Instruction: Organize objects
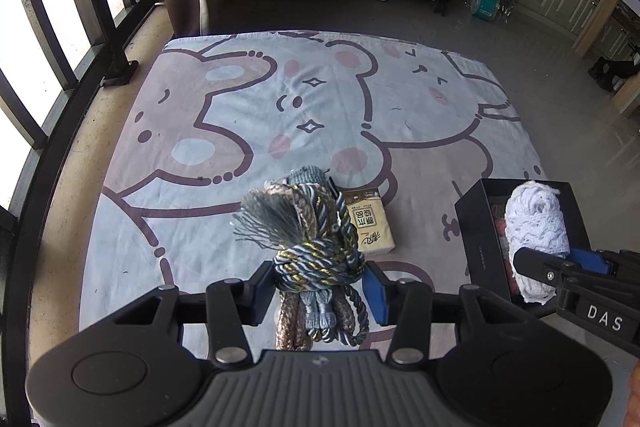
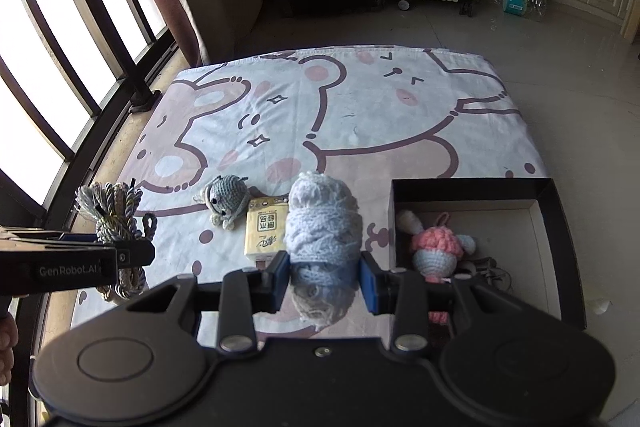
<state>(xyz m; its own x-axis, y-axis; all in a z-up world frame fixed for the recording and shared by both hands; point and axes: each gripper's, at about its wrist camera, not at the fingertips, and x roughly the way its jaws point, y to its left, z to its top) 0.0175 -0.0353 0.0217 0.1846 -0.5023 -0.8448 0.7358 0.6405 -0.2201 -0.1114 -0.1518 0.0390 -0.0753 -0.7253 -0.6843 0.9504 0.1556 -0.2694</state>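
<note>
Cord bundle (image 1: pixel 316 251), the knotted grey-gold tassel rope, is pinched mid-length in the left gripper (image 1: pixel 320 287), jaws closed on it, ends dangling loose, well left of the black box (image 2: pixel 560 203). Next over toward the box, a grey crochet critter (image 2: pixel 226 197) and a tissue pack (image 2: pixel 266 227) sit on the cartoon sheet (image 2: pixel 360 115). Then the right gripper (image 2: pixel 324 279), jaws clamped on a white yarn roll (image 2: pixel 322 219), just left of the box, which already holds a pink crochet doll (image 2: pixel 434 247). Risk looks like the rope's hanging ends snagging the box wall, or the two grippers bumping if both go in together. Box has free floor right of the doll; the sheet is wide open beyond.
</note>
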